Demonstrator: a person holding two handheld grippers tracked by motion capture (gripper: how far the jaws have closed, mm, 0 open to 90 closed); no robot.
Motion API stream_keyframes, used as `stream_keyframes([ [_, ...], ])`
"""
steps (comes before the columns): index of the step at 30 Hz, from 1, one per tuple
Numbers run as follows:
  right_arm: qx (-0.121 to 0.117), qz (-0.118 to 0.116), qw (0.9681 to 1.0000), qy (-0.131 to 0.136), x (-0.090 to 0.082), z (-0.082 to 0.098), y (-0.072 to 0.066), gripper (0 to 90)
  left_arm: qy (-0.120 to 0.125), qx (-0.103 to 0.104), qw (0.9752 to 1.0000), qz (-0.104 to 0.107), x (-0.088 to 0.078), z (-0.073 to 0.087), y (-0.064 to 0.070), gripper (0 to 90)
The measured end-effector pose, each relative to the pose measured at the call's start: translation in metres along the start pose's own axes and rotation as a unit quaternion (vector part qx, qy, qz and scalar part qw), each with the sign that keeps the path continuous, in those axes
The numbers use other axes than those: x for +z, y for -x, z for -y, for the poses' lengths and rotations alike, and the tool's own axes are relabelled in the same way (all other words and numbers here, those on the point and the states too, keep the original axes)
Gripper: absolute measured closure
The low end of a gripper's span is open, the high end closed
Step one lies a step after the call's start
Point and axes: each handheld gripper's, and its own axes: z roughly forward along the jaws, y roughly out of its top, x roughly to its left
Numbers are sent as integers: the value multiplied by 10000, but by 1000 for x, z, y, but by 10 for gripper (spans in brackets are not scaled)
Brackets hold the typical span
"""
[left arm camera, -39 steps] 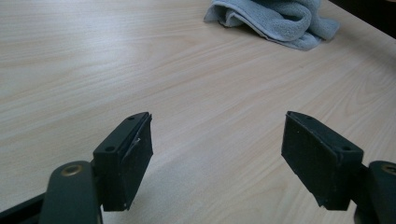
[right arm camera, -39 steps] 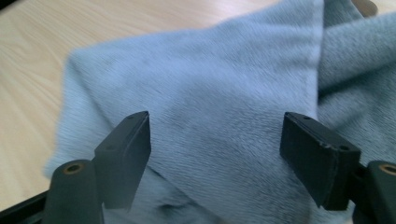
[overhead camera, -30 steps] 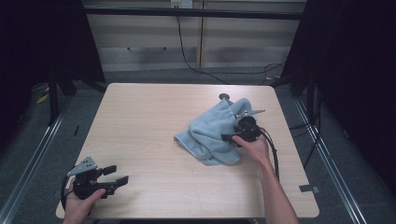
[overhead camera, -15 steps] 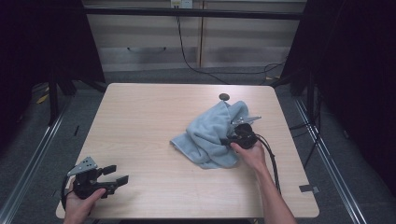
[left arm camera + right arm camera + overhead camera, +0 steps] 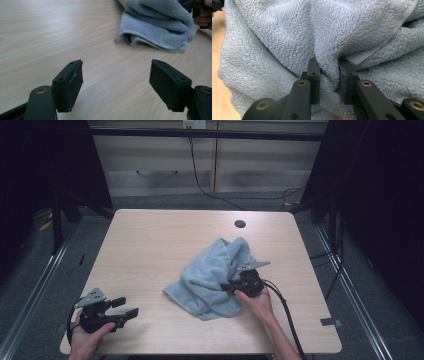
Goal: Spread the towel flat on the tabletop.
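A light blue towel (image 5: 210, 275) lies crumpled on the wooden table (image 5: 150, 235), right of centre. My right gripper (image 5: 227, 287) is at the towel's near right side. Its jaws have just been closing, and in the right gripper view they pinch a fold of the towel (image 5: 287, 37) between the pads (image 5: 314, 75). My left gripper (image 5: 127, 306) rests at the table's near left corner, open, with bare wood between its jaws (image 5: 116, 85). From there the towel (image 5: 155, 25) lies farther off, with the right gripper (image 5: 192, 5) behind it.
A dark round cable hole (image 5: 240, 224) sits in the table near its far edge. Black cable trails from the right gripper over the near right edge. Dark frames and floor rails flank the table on both sides.
The right gripper has closed on a fold of the towel and moved toward the near edge and left, dragging the towel with it. The left gripper has stayed put.
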Motion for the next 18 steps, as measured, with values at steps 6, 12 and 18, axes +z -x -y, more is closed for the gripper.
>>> stream_keyframes([
  [6,-142,-116,9998,67,2,10,-26,744,-55,47,9999,90,4,0,5,280],
  [12,-192,-228,9995,60,5,16,-51,730,-117,133,9995,257,10,-2,18,285],
  [18,-246,-259,9992,182,-3,9,-54,666,-93,269,9977,615,18,-8,41,375],
])
